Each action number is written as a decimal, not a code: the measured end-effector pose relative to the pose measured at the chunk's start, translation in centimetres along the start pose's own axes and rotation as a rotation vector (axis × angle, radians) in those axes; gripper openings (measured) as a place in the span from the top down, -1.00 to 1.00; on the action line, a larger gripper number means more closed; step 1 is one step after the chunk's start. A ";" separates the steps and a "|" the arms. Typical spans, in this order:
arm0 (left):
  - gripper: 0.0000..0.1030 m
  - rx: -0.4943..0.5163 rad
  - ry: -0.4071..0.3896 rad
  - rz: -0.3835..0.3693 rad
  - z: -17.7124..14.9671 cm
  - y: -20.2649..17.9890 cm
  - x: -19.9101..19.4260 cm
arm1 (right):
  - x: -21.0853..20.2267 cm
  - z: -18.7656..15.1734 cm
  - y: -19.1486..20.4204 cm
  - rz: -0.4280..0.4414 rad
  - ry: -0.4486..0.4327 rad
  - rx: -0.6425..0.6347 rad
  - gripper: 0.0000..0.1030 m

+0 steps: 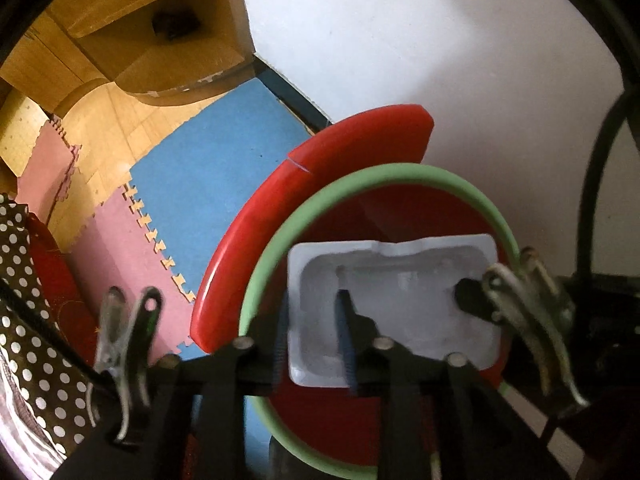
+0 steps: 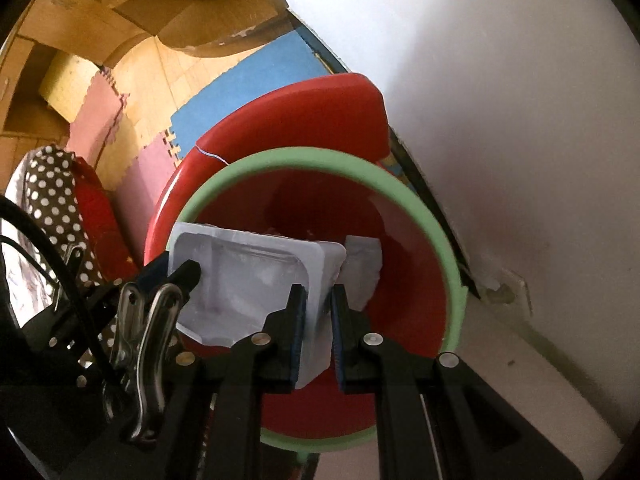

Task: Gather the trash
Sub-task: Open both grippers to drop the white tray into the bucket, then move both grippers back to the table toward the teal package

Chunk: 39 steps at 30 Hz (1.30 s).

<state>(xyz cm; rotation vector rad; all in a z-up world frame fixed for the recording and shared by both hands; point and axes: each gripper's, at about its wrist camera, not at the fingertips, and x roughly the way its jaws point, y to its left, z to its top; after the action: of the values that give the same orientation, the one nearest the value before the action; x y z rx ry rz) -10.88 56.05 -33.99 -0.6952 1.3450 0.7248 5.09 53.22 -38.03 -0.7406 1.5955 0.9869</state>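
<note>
Over the mouth of a red plastic bin with a pale green rim (image 1: 340, 184), both grippers point steeply down, holding one white moulded plastic tray (image 1: 396, 312) between them.

Left gripper (image 1: 314, 344): jaws straddle the tray's left wall, one blue-padded finger (image 1: 345, 340) inside the tray, the other outside. Blur hides whether the pads press the wall or stand just off it. Cannot tell if it grips.

Right gripper (image 2: 320, 320): jaws nearly closed, clamped on the tray's right corner wall; pads (image 2: 299, 332) meet the plastic on both sides. This one carries the load, by my reading.

Tray sits level across the opening, hollow side up, within the rim's circle but not down inside. Judged reason: it is light and bulky, so each hand takes an opposite edge to keep it steady and centred for a clean drop. Red swing lid (image 1: 320, 168) stands tipped back behind the rim, leaving the mouth clear.

View differences:
- Right wrist view shows a second scrap of crumpled white plastic (image 2: 362, 268) deeper in the bin, beyond the tray's corner. Left view hides it under the tray.
- Left wrist view shows the tray's full rectangular outline and the right gripper's black fingertip (image 1: 466, 294) on its far edge.
- Both show blue and pink foam floor mats (image 1: 208, 184), white wall (image 1: 440, 40), polka-dot fabric (image 1: 36, 320) at left.
</note>
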 end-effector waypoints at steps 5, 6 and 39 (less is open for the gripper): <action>0.07 -0.021 0.020 0.017 -0.1 0.9 -0.4 | 0.6 -0.2 -0.7 0.037 0.022 0.023 0.35; 0.00 -0.022 0.023 0.018 -0.1 1.1 -0.5 | 0.5 -0.2 -0.9 0.040 0.024 0.029 0.22; -0.32 -0.010 -0.158 0.052 -0.4 2.0 -23.9 | -20.3 -7.3 3.0 0.255 -0.316 0.147 -0.37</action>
<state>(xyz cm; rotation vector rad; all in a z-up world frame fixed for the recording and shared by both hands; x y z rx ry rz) -14.67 55.42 -10.35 -0.6001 1.2189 0.8124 4.05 47.60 -17.03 -0.2669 1.4856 1.0952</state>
